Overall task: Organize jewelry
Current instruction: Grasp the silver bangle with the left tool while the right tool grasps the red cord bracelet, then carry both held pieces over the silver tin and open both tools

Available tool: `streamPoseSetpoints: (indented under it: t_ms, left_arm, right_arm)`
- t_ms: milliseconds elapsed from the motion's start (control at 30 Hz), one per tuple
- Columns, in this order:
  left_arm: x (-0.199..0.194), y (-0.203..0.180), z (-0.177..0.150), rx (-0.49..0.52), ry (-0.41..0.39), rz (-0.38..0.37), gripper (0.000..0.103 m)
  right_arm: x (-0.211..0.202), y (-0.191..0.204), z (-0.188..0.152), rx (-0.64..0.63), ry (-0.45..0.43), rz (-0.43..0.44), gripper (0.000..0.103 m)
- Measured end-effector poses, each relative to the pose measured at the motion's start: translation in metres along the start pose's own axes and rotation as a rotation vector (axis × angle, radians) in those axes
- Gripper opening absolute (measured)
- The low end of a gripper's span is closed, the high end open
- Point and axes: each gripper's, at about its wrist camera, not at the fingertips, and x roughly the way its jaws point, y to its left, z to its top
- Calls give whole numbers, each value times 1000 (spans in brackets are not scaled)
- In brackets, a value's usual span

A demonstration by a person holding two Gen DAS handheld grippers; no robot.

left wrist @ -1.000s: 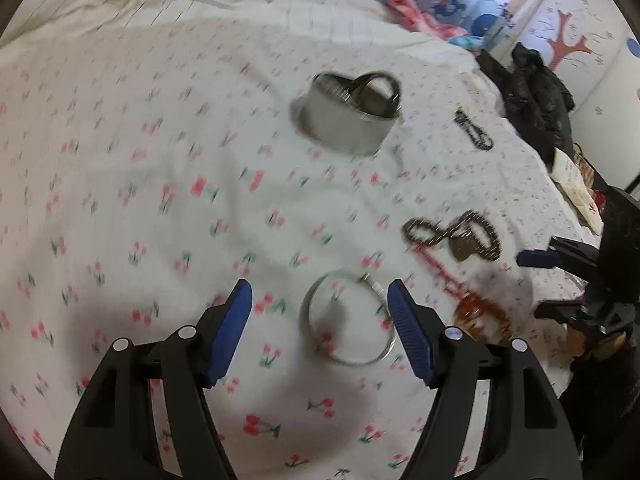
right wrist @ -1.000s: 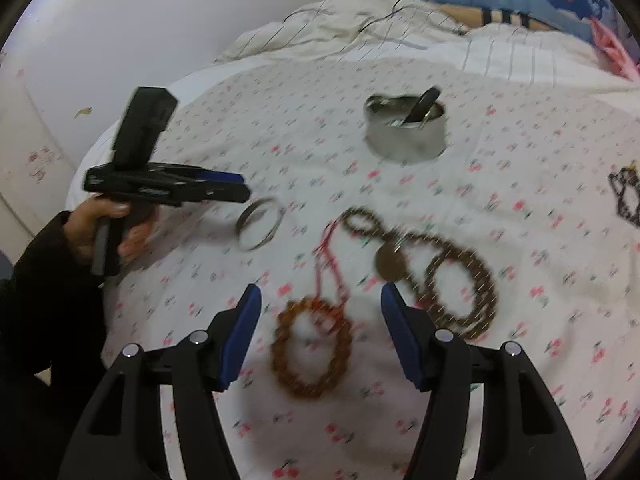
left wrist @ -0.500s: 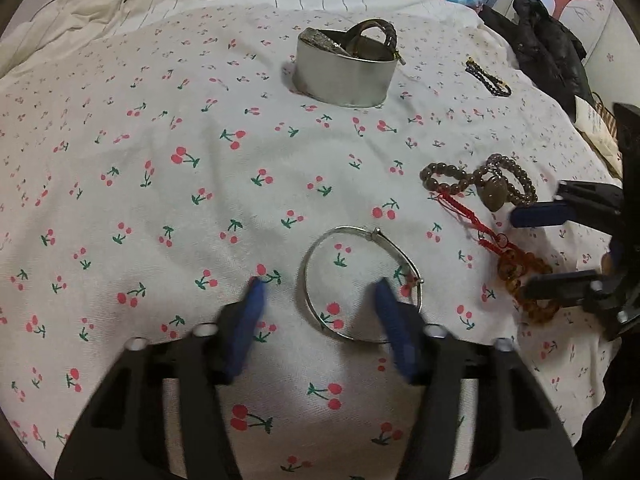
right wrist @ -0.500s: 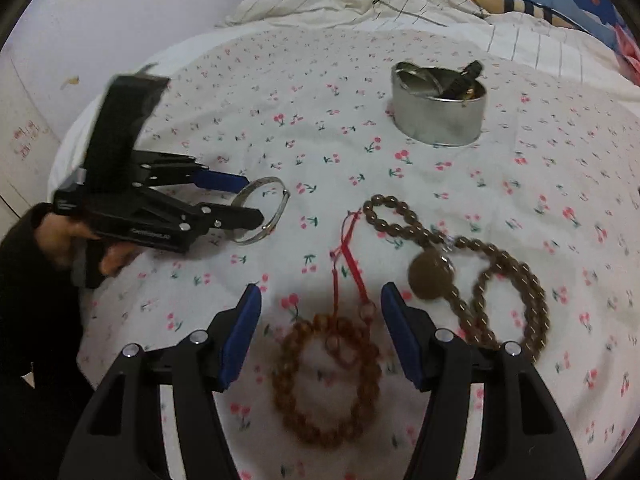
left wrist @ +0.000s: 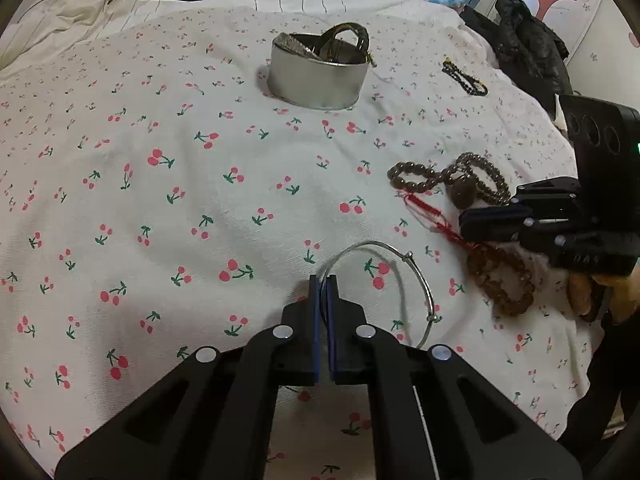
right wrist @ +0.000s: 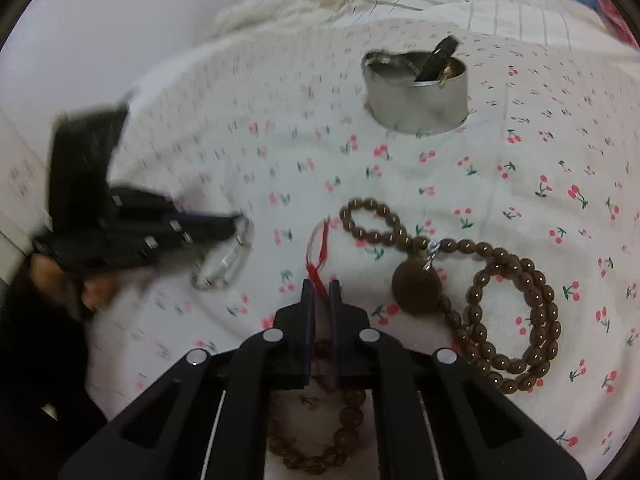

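Soft, dim indoor light; both fisheye views bend and darken at the rims. The left tongs (right wrist: 224, 228) smear with motion blur in the right view.

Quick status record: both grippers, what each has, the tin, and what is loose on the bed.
left gripper: shut on bangle, at its near-left rim
right gripper: shut on bead bracelet, at its red cord
tin: upright on the bedsheet, jewelry already inside
loose: brown necklace with pendant; dark chain right of the tin
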Motion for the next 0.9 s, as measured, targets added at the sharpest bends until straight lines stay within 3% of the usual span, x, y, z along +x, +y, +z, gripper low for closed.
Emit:
streamPoseSetpoints:
  t_ms: [133, 233, 267, 300, 333, 367, 400, 467, 500, 533, 633, 900]
  left_arm:
    - [-5, 3, 1, -23, -20, -25, 3]
    - [-4, 6, 1, -32, -15, -20, 3]
    - [-3, 7, 1, -32, -12, -20, 3]
    - [-1, 6, 1, -32, -9, -20, 3]
    - [-1, 6, 1, -30, -7, -18, 3]
    - [0, 6, 1, -30, -6, -17, 3]
    - [1, 5, 1, -29, -5, -15, 3]
    - [1, 6, 0, -29, -4, -15, 3]
    - [1, 5, 0, -28, -3, -15, 3]
    - [1, 5, 0, -27, -3, -14, 3]
    - [1, 6, 1, -30, -7, -17, 3]
    - [-7, 5, 3, -37, -37, -35, 3]
  right_arm:
    - [-19, -15, 5, 100, -85, 94, 8]
    - [-21, -17, 8, 115, -83, 137, 10]
    - [-16, -10, 9, 83, -69, 86, 17]
    - [-10, -2, 10, 44, -50, 42, 47]
    - [-3, 8, 10, -4, -45, -10, 67]
    - [-1, 15, 8, -52, -43, -67, 68]
    - [6, 28, 7, -129, -23, -127, 66]
    - [21, 39, 2, -201, 28, -200, 32]
    - [28, 37, 1, -180, 57, -186, 12]
    - [31, 37, 0, -168, 62, -171, 7]
    - [25, 40, 0, -160, 46, -136, 5]
    - [-23, 11, 10, 52, -119, 88, 5]
